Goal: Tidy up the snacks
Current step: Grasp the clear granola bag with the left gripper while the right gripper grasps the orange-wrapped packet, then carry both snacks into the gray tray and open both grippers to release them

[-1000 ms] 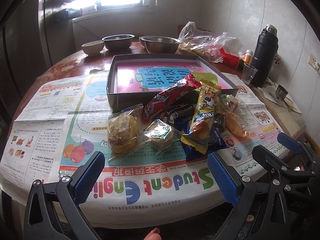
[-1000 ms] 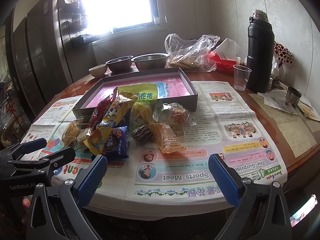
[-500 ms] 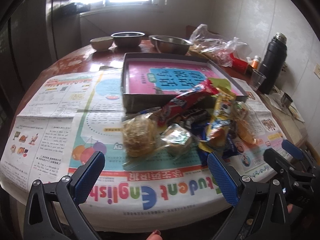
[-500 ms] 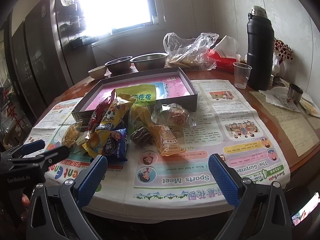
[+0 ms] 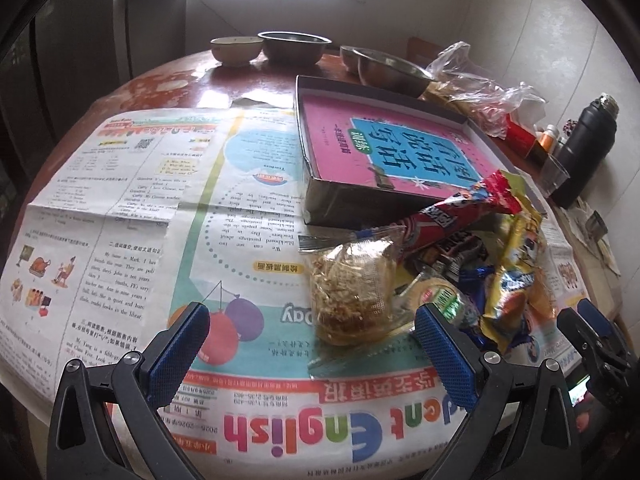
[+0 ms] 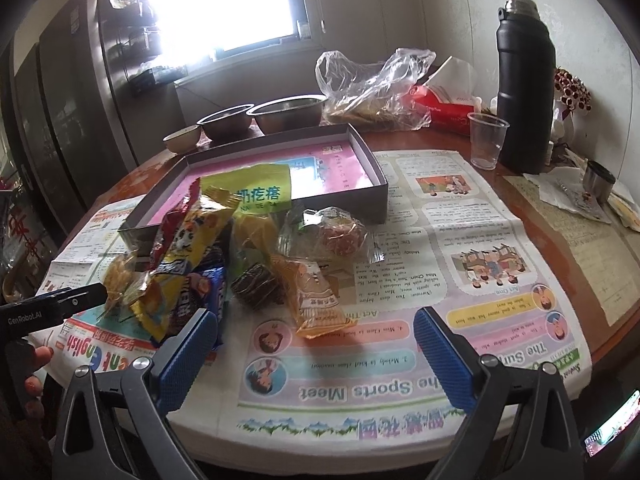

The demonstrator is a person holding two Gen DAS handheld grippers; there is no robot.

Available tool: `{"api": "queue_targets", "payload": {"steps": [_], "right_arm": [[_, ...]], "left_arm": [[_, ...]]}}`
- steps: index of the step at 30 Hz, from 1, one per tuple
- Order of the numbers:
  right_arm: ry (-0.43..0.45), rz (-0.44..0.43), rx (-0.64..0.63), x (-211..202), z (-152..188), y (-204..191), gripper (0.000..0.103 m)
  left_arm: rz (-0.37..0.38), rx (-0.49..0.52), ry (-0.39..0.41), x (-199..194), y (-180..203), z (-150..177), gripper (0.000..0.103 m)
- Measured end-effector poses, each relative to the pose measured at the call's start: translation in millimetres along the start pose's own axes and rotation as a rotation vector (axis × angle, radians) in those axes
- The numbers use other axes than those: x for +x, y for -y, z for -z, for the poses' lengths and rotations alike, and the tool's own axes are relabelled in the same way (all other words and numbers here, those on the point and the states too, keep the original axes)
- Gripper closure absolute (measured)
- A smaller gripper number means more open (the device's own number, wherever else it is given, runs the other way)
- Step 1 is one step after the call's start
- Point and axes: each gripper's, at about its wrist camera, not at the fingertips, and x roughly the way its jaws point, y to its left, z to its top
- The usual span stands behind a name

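Note:
A pile of wrapped snacks lies on newspaper in front of a shallow grey box [image 5: 320, 196] [image 6: 374, 192] lined with a pink sheet. A clear-wrapped golden pastry [image 5: 350, 292] sits nearest my left gripper [image 5: 312, 344], which is open and empty just short of it. A red stick pack [image 5: 452, 216] and a yellow pack [image 5: 516, 276] lean on the pile. My right gripper [image 6: 316, 352] is open and empty, close to an orange pack [image 6: 316, 300], a dark round cake [image 6: 254, 284] and a blue pack [image 6: 208, 296]. A green pack [image 6: 256, 192] rests on the box edge.
Newspaper [image 5: 120, 208] covers the round wooden table. Metal bowls [image 6: 288, 112] and a small ceramic bowl [image 5: 236, 48] stand behind the box. A plastic bag [image 6: 368, 84], a red tissue box [image 6: 440, 108], a clear cup [image 6: 486, 144] and a black thermos [image 6: 524, 92] stand at the back right.
My left gripper has moved forward and left, closer to the clear-wrapped pastry. My right gripper has moved forward toward the pile. Both stay open.

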Motion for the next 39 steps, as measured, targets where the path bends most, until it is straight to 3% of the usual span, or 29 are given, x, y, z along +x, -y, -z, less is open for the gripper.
{"api": "queue_targets", "payload": {"steps": [2,6,9,15,18,20,21,28,39], "right_arm": [[-0.005,0.001,-0.001,5.2,-1.4,1.8,0.009],[-0.014,0.006,-0.004,16.3,-4.8,5.6,0.015],[-0.021,0.013,-0.011,23.9,-6.5,7.8,0.024],[-0.054,0.006,-0.053,40.4,-8.9,5.4,0.042],[-0.061,0.007,-0.086,47.0,-8.6,1.3,0.052],[-0.058,0.004,-0.109,48.8,-8.4,-1.0,0.073],[-0.057,-0.006,-0.121,49.2,-8.0,-2.3,0.078],[-0.030,-0.027,-0.145,36.3,-1.8,-5.7,0.081],[0.023,-0.110,-0.091,6.0,-15.0,-4.8,0.082]], "left_arm": [[0.010,0.000,0.002,3.9,1.3,-4.5,0.002],[0.030,-0.005,-0.015,11.5,3.9,-8.1,0.015],[0.066,-0.014,-0.036,17.9,4.1,-9.1,0.030],[0.076,-0.007,-0.031,20.8,8.2,-11.6,0.039],[0.086,-0.007,-0.029,21.8,8.9,-12.1,0.051],[0.090,-0.004,-0.029,21.9,8.9,-12.3,0.052],[0.093,-0.004,-0.028,21.6,8.4,-12.0,0.054],[0.125,-0.017,-0.019,16.7,2.5,-11.5,0.059],[0.113,-0.007,0.068,-11.3,-2.3,-26.3,0.059]]}}
